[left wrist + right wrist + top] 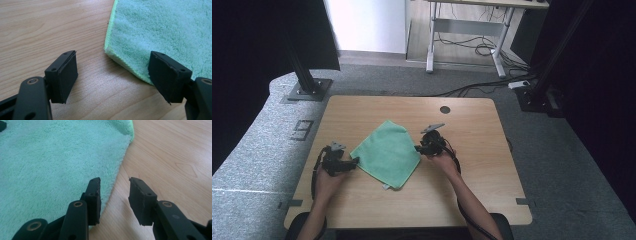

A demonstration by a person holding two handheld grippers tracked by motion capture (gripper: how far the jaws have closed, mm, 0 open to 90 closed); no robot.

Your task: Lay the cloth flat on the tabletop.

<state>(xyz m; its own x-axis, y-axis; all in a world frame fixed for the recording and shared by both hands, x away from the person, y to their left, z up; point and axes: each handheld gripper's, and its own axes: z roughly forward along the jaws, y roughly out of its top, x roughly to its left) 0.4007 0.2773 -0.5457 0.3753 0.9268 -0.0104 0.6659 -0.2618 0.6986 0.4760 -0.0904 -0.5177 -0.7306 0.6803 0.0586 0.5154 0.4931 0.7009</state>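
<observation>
Two grippers sit low at opposite corners of a green cloth (386, 154), which lies flat and diamond-wise on the wooden counter (472, 195), roughly midway between the person's hands. Nearest, in the left gripper view, the left gripper (112, 75) has its fingers (63, 76) spread wide, with the cloth's left corner (110, 51) lying just ahead of the gap and one finger over the cloth's hem; nothing is pinched. In the right gripper view the right gripper (114, 197) has its fingers (93, 200) partly drawn in but with open counter showing between them; one finger rests over the cloth's edge (120, 170), the other over bare wood, so the fabric is straddled rather than gripped (no crease or lift shows in the pile). Farther off, in the high view, the left gripper (354, 161) and the right gripper (418, 148) flank the cloth, whose far corner points toward a dark round grommet (445, 109). The step in hand looks like taking hold of two opposite corners, probably to fold or lift. The next move calls for each pair of fingers to slide onto its corner and squeeze, scooping low enough to catch the thin hem instead of skating over it.
</observation>
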